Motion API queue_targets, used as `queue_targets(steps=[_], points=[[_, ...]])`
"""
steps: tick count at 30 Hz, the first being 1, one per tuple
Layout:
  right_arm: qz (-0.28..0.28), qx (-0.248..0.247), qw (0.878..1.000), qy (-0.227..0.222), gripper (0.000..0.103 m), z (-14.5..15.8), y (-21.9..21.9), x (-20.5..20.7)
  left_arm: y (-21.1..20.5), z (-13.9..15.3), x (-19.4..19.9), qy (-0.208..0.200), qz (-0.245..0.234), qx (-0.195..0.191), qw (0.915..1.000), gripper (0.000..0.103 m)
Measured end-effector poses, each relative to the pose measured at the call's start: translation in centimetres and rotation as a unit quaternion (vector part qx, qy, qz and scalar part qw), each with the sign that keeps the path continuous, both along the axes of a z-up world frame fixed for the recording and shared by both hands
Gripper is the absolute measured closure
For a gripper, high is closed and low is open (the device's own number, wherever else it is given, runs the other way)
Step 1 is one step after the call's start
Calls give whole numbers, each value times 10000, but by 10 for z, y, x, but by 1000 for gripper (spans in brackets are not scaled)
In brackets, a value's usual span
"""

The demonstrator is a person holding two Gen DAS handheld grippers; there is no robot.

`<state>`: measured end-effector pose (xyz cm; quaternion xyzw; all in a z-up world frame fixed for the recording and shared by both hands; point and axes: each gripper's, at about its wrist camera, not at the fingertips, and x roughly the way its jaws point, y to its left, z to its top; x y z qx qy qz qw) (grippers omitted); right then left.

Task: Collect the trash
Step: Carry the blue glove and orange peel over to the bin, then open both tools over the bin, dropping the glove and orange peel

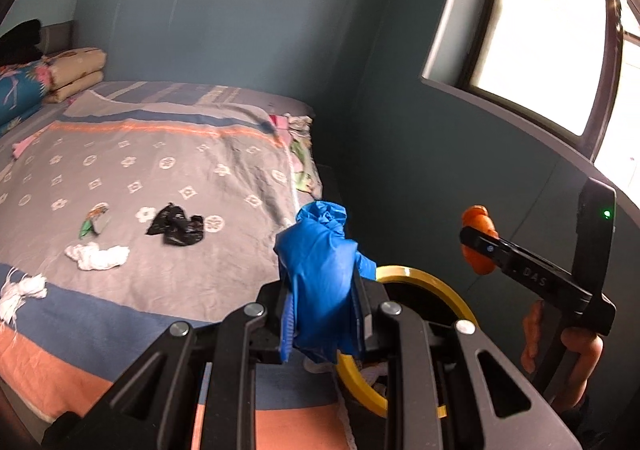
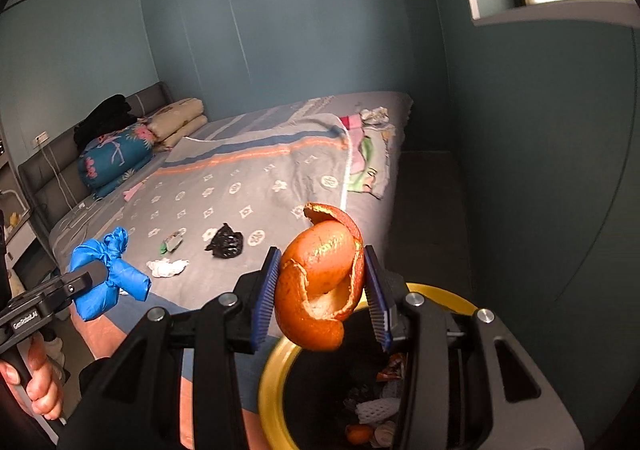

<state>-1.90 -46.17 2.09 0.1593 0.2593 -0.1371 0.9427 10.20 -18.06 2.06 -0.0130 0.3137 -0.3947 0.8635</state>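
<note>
My left gripper (image 1: pixel 324 306) is shut on a crumpled blue plastic bag (image 1: pixel 320 270), held above the bed's edge beside the yellow-rimmed trash bin (image 1: pixel 404 274). It also shows in the right wrist view (image 2: pixel 106 274). My right gripper (image 2: pixel 320 290) is shut on an orange peel (image 2: pixel 320 282), held over the bin (image 2: pixel 272 370), which holds several scraps. On the bed lie a black bag (image 1: pixel 176 226), white tissue (image 1: pixel 98 256), a green wrapper (image 1: pixel 94 220) and another tissue (image 1: pixel 22 292).
The bed (image 1: pixel 160 170) has a grey patterned cover, with folded quilts and pillows (image 1: pixel 48 78) at its head. A blue-grey wall and a window (image 1: pixel 540 50) stand to the right. A dark strip of floor (image 2: pixel 432 210) runs between bed and wall.
</note>
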Motion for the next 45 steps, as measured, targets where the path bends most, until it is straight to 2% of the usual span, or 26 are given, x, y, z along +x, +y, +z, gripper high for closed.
queue_targets(steps=[12, 25, 31, 34, 36, 38, 39, 41, 45], points=[[-274, 344, 9987, 249, 64, -43, -36, -11, -65, -33, -14, 191, -703, 440, 9964, 83], [-587, 689, 9948, 458, 63, -83, -64, -16, -118, -79, -19, 592, -1328, 854, 9857, 83], [-790, 704, 9936, 382, 62, -89, -70, -21, -130, -88, -17, 800, -1502, 855, 9817, 82], [-903, 706, 9929, 313, 60, -88, -73, -25, -131, -90, -18, 778, -1537, 829, 9816, 79], [-955, 723, 9925, 259, 55, -86, -75, -27, -131, -90, -18, 806, -1549, 814, 9813, 74], [-1037, 733, 9917, 197, 51, -84, -77, -30, -129, -90, -19, 849, -1545, 796, 9811, 64], [-1081, 742, 9912, 167, 50, -83, -78, -32, -127, -89, -18, 858, -1559, 765, 9811, 60], [-1144, 761, 9905, 111, 50, -81, -80, -33, -122, -86, -18, 830, -1524, 693, 9824, 45], [-1252, 763, 9892, -15, 50, -74, -84, -37, -112, -79, -16, 705, -1420, 599, 9855, 30]])
